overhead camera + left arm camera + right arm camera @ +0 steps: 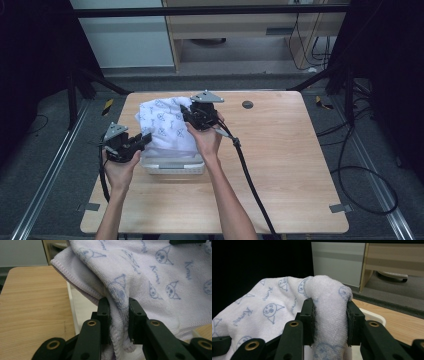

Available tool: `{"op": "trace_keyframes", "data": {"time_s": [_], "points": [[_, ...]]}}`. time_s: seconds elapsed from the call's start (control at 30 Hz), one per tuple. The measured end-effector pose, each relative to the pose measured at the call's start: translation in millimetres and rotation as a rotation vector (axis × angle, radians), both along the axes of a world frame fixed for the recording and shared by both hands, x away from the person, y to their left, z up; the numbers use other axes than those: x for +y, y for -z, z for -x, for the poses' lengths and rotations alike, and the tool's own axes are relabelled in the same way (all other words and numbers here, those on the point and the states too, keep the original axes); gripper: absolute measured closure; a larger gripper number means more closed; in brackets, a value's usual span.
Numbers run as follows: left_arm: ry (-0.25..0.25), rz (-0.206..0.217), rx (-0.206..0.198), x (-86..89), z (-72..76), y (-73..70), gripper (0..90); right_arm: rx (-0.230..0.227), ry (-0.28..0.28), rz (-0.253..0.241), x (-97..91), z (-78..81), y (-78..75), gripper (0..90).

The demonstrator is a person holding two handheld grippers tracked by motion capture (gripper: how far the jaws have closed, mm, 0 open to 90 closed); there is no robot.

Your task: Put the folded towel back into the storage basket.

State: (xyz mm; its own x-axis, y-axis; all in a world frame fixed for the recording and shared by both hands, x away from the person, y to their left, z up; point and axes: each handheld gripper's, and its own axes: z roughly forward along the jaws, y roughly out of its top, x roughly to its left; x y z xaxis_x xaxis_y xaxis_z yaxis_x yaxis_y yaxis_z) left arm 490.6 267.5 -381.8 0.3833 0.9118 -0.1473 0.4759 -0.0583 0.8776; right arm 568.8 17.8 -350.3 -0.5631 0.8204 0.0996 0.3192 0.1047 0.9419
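White towel (155, 277) (blue "Kuromi" lettering)

The towel (165, 127) is white terry printed with pale blue cartoon faces and script; it is bunched and draped over a white basket (173, 165). Two folds of it are pinched, one at each side.

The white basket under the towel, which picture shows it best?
The high view: the white basket shows its ribbed front wall on the wooden table, with the towel draped over it. The left gripper view catches just a thin white rim; the right gripper view a rounded corner.
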Motion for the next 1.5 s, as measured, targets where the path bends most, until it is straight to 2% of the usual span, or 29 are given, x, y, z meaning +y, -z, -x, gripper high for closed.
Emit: {"op": "trace_keyframes", "data": {"time_s": [0.37,0.6,1.3,1.5], "points": [[0.002,0.000,0.019,1.1,-5.3,7.5,74.0,0.019,0.005,0.017,3.4,-4.7,7.5,65.7],[0.004,-0.022,0.038,-3.0,-8.8,14.8,74.0,0.034,0.014,0.034,3.3,-7.0,16.0,65.7],[0.009,-0.041,0.083,-5.8,-18.1,32.1,73.9,0.078,0.026,0.064,3.8,-15.8,36.8,65.5],[0.004,-0.059,0.101,-6.6,-20.7,37.6,73.9,0.091,0.028,0.070,5.7,-17.1,41.7,65.4]]}}
